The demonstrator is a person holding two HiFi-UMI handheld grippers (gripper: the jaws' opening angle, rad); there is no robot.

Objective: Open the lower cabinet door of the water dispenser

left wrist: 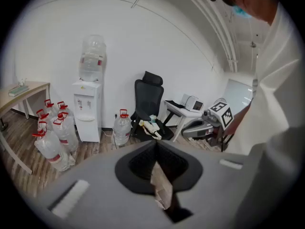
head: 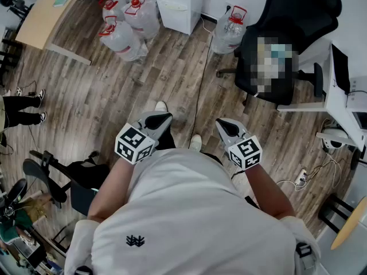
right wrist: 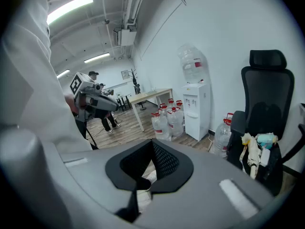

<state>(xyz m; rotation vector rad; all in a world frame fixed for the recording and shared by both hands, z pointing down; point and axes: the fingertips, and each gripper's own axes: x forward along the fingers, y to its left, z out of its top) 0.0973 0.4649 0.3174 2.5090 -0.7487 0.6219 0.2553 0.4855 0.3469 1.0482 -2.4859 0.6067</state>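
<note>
The white water dispenser [head: 181, 3] stands against the far wall with a big bottle on top; its lower cabinet door [left wrist: 88, 128] is closed. It also shows in the right gripper view as the dispenser [right wrist: 196, 111]. I hold both grippers close to my body, far from it, pointing towards it and slightly down. My left gripper [head: 158, 120] has its jaws together with nothing between them, as seen at the left gripper [left wrist: 156, 143]. My right gripper [head: 226, 125] is likewise shut and empty, shown at the right gripper [right wrist: 152, 142].
Several water bottles with red caps [head: 127, 19] crowd the floor left of the dispenser, and one bottle [head: 228, 31] stands to its right. A black office chair [head: 281, 44] holds some items. A wooden table [head: 50, 7] is at the left, a white desk [head: 343, 99] at the right.
</note>
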